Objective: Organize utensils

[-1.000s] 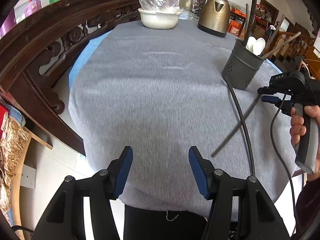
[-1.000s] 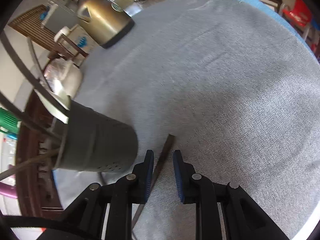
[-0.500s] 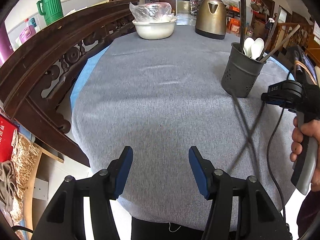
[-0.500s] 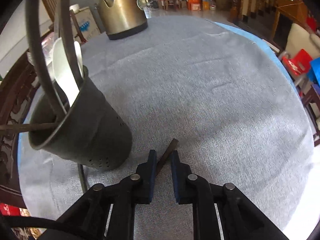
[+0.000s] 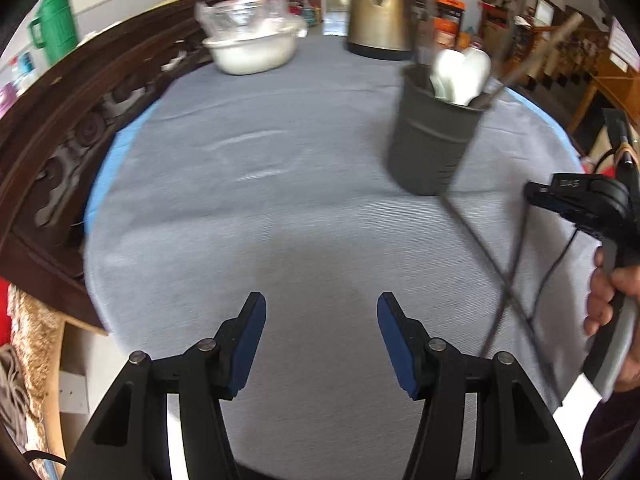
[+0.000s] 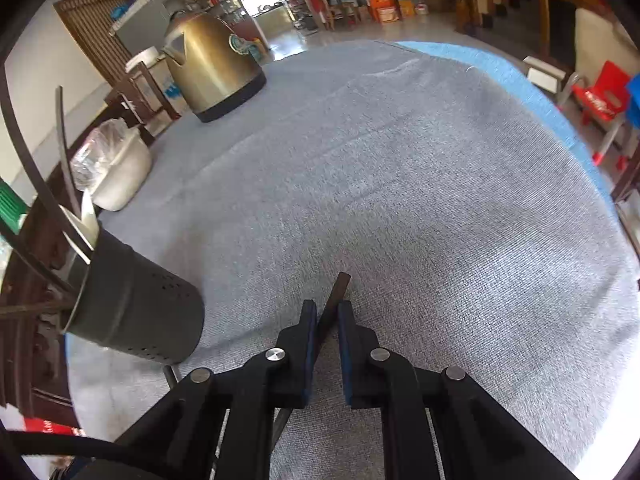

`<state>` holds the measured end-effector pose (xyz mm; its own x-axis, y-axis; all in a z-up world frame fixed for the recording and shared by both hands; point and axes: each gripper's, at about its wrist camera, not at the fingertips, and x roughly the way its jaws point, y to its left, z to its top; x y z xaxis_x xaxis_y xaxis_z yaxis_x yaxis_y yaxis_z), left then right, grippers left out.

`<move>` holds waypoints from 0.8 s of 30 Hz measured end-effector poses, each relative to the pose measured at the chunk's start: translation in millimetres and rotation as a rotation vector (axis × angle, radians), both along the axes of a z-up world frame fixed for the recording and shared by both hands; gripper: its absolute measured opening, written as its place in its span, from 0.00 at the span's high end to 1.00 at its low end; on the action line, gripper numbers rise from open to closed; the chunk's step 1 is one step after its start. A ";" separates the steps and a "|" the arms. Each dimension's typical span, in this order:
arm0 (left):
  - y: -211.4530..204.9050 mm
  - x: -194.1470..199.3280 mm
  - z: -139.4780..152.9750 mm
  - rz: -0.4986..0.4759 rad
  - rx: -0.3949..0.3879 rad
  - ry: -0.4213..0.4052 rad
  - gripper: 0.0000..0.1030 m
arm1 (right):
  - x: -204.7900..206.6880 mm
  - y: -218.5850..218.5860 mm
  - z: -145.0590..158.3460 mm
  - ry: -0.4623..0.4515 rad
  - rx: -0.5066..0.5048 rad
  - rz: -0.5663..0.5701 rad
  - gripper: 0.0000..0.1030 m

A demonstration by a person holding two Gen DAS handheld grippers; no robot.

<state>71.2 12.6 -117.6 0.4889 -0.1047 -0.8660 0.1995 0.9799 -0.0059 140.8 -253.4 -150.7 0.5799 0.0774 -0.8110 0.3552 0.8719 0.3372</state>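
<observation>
A dark grey perforated utensil holder (image 5: 432,136) stands on the grey cloth with white spoons (image 5: 460,72) and dark sticks in it; it also shows in the right wrist view (image 6: 136,316). My right gripper (image 6: 328,312) is shut on a dark chopstick (image 6: 338,290), held above the cloth to the right of the holder. In the left wrist view the chopstick (image 5: 508,280) hangs down from the right gripper (image 5: 536,196). A second dark chopstick (image 5: 480,240) lies on the cloth beside the holder. My left gripper (image 5: 320,332) is open and empty near the table's front edge.
A brass kettle (image 5: 380,12) and a white bowl with plastic wrap (image 5: 252,48) stand at the far end of the table (image 5: 260,184). A carved wooden rail (image 5: 60,120) runs along the left. A black cable (image 5: 556,260) hangs from the right gripper.
The right gripper has closed on the chopstick and lifted it off the cloth. The left gripper has moved forward and right, nearer the holder, and stays open.
</observation>
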 end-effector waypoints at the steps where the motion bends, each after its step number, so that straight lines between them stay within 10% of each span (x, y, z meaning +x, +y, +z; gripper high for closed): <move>1: -11.5 2.9 -0.8 -0.021 -0.020 0.014 0.43 | -3.6 2.5 2.1 -0.003 -0.002 0.006 0.89; 24: -92.7 77.0 -34.1 0.039 -0.177 0.145 0.51 | -10.7 -16.2 -10.0 -0.037 0.070 0.107 0.88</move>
<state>148.2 -80.1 -151.8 0.3672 -0.2447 -0.8974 0.1462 0.9680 -0.2041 130.1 -269.6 -160.6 0.5945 0.1959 -0.7799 0.2476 0.8781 0.4094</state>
